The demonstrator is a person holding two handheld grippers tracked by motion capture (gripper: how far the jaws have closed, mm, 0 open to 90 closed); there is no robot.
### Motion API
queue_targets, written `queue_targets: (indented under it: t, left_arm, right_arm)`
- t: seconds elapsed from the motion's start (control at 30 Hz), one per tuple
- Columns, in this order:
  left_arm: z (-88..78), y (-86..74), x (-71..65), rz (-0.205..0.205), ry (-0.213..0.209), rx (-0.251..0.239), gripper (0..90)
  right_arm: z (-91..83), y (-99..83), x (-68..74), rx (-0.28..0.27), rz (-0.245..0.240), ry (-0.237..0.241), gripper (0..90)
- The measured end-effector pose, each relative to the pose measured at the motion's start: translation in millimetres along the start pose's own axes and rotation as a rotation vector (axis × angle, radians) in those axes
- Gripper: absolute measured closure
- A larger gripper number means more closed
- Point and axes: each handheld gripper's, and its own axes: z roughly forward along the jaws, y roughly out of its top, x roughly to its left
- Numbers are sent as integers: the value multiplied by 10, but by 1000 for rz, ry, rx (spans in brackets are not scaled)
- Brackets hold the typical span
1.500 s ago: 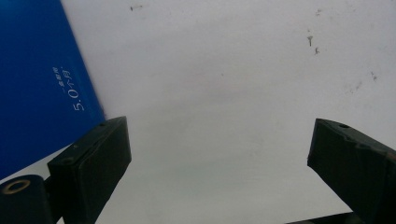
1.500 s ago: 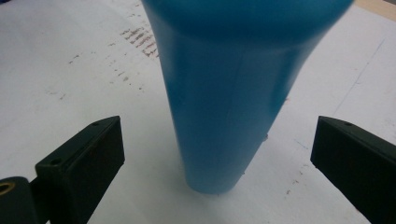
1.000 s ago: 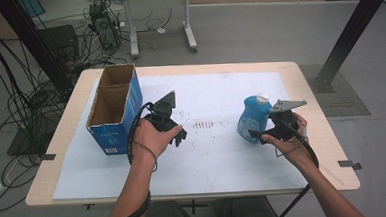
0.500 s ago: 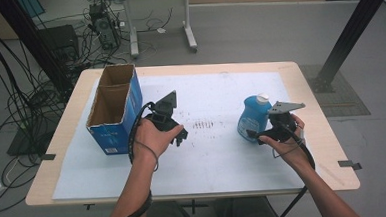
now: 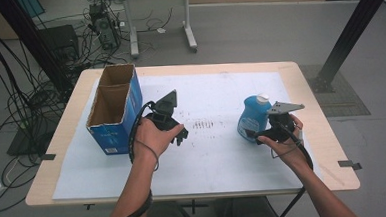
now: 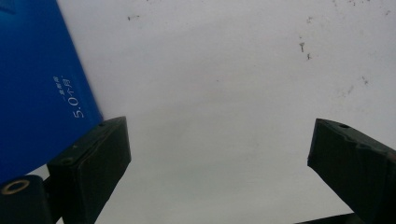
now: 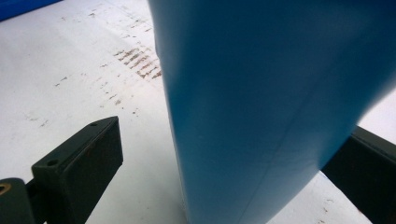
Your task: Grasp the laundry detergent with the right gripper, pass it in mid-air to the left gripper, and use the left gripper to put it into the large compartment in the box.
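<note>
We have the right gripper (image 5: 255, 134) straddling the blue bottle (image 5: 253, 116) near the table's right edge, jaws wide, not clamped. Closing off-centre could tip it. Our left gripper (image 5: 181, 136), also wide, sits beside the cardboard box (image 5: 112, 112), holding nothing.

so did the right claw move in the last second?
Barely. In the high view the right claw stays at the blue bottle, no drift against the table edge. Its jaws straddle the bottle, not yet closed.
</note>
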Motion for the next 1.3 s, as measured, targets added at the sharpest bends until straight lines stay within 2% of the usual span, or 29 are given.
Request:
queue_targets:
  t: [0.17, 0.9, 1.3]
  left_arm:
    - [-1, 6, -11, 2, -2, 0, 61]
    - [-9, 3, 0, 1, -3, -8, 61]
    - [-9, -4, 14, 0, -3, -7, 61]
  right_arm:
    - [4, -14, -10, -10, 10, -4, 15]
    - [31, -22, 8, -17, 1, -2, 15]
    - [21, -15, 6, -39, 0, -3, 15]
